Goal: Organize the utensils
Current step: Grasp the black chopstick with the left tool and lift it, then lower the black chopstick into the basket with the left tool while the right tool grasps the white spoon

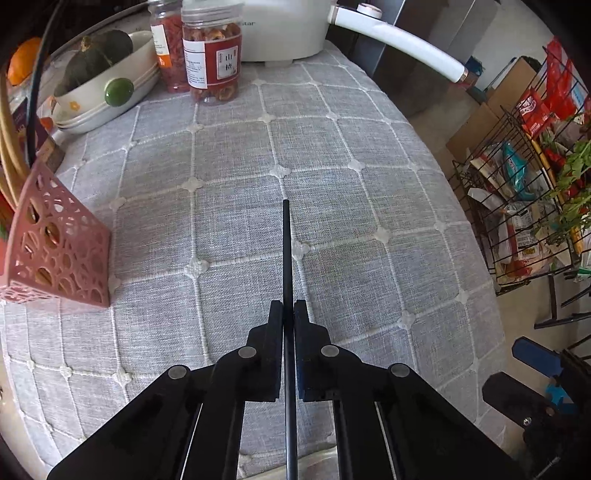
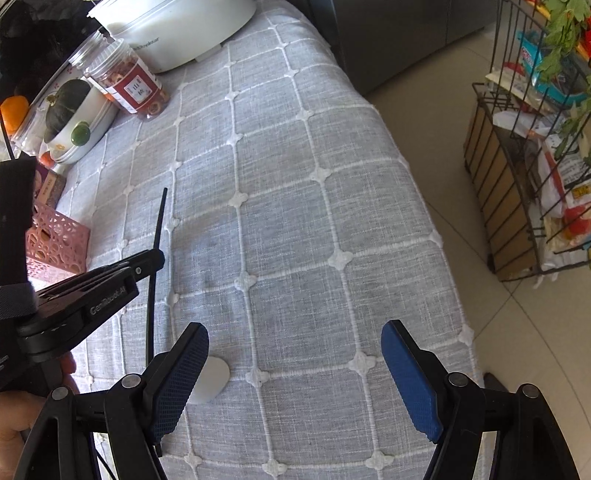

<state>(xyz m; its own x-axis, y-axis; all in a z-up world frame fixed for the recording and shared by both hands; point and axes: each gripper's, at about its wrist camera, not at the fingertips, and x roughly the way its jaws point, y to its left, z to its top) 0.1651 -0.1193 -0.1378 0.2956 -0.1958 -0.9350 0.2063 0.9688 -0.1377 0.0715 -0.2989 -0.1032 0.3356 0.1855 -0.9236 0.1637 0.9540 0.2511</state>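
My left gripper [image 1: 288,308] is shut on a thin black chopstick [image 1: 287,251], which runs straight up between its pads and sticks out past the fingertips over the grey checked tablecloth [image 1: 369,206]. The right wrist view shows that left gripper [image 2: 159,256] from the side, with the chopstick [image 2: 159,221] slanting through it. My right gripper [image 2: 294,326] stands open above the cloth with nothing between its blue pads [image 2: 406,373]. A white rounded object [image 2: 214,380] lies on the cloth, partly hidden by the right gripper's left finger. A pink perforated holder [image 1: 55,254] stands at the left.
At the back left are a bowl [image 1: 110,92] holding a dark green squash, two clear jars [image 1: 212,55] and a white appliance [image 1: 280,29]. The table's right edge drops to a tiled floor, where a black wire rack [image 2: 524,184] with packets stands.
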